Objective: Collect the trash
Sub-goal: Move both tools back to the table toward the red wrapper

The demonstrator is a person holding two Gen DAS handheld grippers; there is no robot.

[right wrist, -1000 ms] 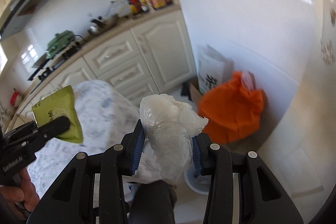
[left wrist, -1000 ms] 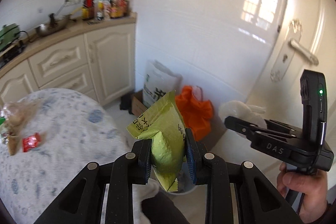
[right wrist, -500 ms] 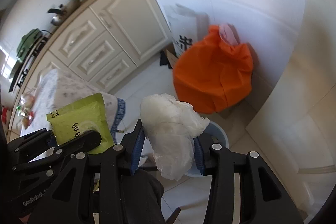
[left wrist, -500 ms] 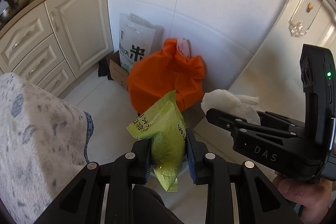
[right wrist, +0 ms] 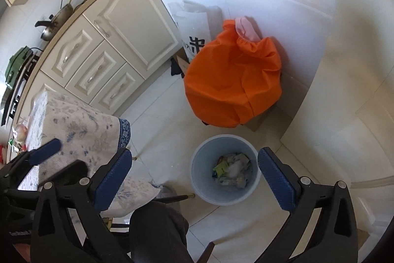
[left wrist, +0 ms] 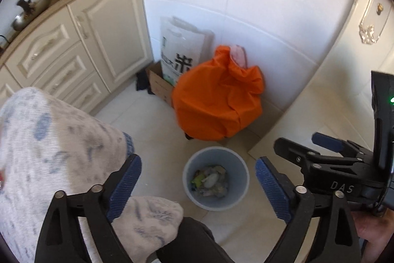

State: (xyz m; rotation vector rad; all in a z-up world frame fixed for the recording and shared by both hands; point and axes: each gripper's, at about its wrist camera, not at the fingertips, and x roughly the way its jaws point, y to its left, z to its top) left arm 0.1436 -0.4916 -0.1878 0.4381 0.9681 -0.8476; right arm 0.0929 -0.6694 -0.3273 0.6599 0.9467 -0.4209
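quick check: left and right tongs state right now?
Left tongs: open, holding nothing, above the trash bin.
Right tongs: open, holding nothing, above the same bin.

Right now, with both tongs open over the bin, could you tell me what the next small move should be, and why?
Probably swing both tongs, left and right, back toward the table. Both are open and empty, a green wrapper lies in the bin, and what looks like more litter remains on the table.

- The letters "DAS" are printed in grey on the black body of the right gripper point(left wrist: 307, 154).
- A large black Chinese character is printed on the white bag point(left wrist: 181, 51) behind the orange bag point(left wrist: 219, 100).
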